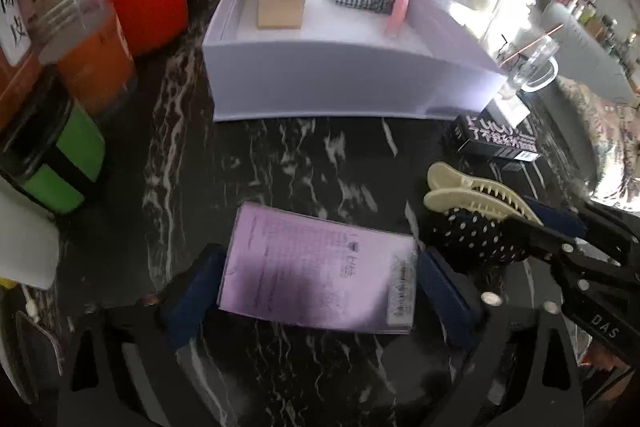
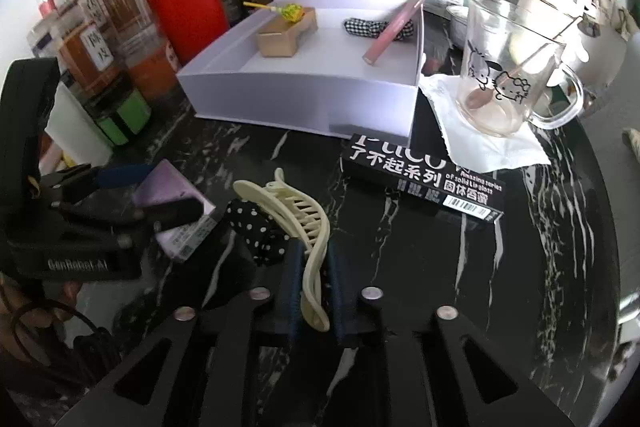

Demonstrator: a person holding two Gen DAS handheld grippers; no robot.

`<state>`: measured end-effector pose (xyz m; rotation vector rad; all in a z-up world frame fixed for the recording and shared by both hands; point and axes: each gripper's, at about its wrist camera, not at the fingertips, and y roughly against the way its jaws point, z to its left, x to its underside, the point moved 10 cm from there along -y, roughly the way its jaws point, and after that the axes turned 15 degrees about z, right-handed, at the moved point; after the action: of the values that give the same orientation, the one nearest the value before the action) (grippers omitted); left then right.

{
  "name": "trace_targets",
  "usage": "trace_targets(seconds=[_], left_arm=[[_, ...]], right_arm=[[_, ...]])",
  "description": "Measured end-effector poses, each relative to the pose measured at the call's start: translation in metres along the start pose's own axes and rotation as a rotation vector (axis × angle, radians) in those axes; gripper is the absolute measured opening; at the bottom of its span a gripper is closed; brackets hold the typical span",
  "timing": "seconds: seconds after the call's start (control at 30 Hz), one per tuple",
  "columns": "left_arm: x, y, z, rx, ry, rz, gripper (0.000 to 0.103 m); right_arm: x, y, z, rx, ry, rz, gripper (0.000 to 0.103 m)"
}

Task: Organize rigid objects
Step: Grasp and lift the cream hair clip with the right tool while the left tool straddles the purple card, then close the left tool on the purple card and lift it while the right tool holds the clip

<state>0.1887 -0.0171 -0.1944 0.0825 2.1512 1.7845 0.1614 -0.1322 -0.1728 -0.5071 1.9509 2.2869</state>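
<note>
Purple box (image 1: 320,279), flat and printed, sits between the blue pads of the left tool (image 1: 320,291), low over the black marbled desk (image 1: 280,155) and near its front edge; the pads press its two short sides, so that tool looks clamped on it, though whether the box is lifted or just resting on the stone cannot be told. Just beside it, the cream hair claw clip (image 2: 308,239) stands on edge between the fingers of the right tool (image 2: 314,291), which are drawn in close and pinch the clip by its handle end, teeth pointing away; a black polka-dot fabric piece (image 2: 256,231) lies against the clip and may be caught with it. Both pickups seem done, so the step in hand is likely the carry to the open white gift box (image 2: 304,99) at the middle of the desk, toward its back. That box already holds a small kraft carton (image 2: 286,37) with a green lollipop (image 2: 292,11) on top, a checked scrunchie (image 2: 360,25) and a pink tube (image 2: 390,33) leaning on its right wall. The next move probably calls for raising each item over the front wall and setting it on the bare floor between carton and tube. A black lip-gloss carton (image 2: 424,183) is yet to be collected near the box's right corner, beside a glass mug (image 2: 508,67) on a white napkin (image 2: 480,139).
</note>
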Motion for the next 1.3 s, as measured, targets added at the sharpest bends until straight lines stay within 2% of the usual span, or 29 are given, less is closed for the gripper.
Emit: trace_targets(seconds=[0.07, 0.4, 0.67, 0.77, 0.93, 0.97, 1.0, 1.07, 1.13, 1.3], left_arm=[[0.001, 0.002, 0.001, 0.004, 0.001, -0.005, 0.103], [0.001, 0.0, 0.001, -0.004, -0.024, -0.028, 0.103], [-0.001, -0.002, 0.0, -0.007, -0.024, -0.04, 0.103], [0.001, 0.001, -0.002, 0.007, -0.033, -0.059, 0.093], [0.004, 0.002, -0.003, 0.014, -0.037, -0.049, 0.092], [0.004, 0.003, -0.004, 0.018, -0.038, -0.052, 0.085], [0.003, 0.008, -0.003, 0.026, -0.028, -0.071, 0.066], [0.001, 0.013, 0.0, 0.043, -0.008, -0.069, 0.057], [-0.001, 0.01, 0.001, 0.036, -0.018, -0.056, 0.057], [-0.002, 0.008, 0.001, 0.08, -0.001, -0.056, 0.057]], right_arm=[[-0.004, -0.003, 0.001, 0.001, 0.01, -0.001, 0.027], [-0.018, -0.015, 0.005, -0.033, 0.038, 0.017, 0.027], [-0.022, -0.017, 0.006, -0.051, 0.018, -0.012, 0.025], [-0.022, -0.013, 0.006, -0.065, 0.007, -0.028, 0.022], [-0.023, -0.001, 0.002, -0.052, -0.009, -0.074, 0.022], [-0.022, 0.002, 0.002, -0.051, -0.011, -0.081, 0.022], [-0.022, 0.004, 0.001, -0.048, -0.013, -0.087, 0.022], [-0.021, 0.008, 0.0, -0.042, -0.015, -0.095, 0.022], [-0.02, 0.012, 0.0, -0.045, -0.019, -0.103, 0.022], [-0.017, 0.015, 0.0, -0.052, -0.026, -0.106, 0.022]])
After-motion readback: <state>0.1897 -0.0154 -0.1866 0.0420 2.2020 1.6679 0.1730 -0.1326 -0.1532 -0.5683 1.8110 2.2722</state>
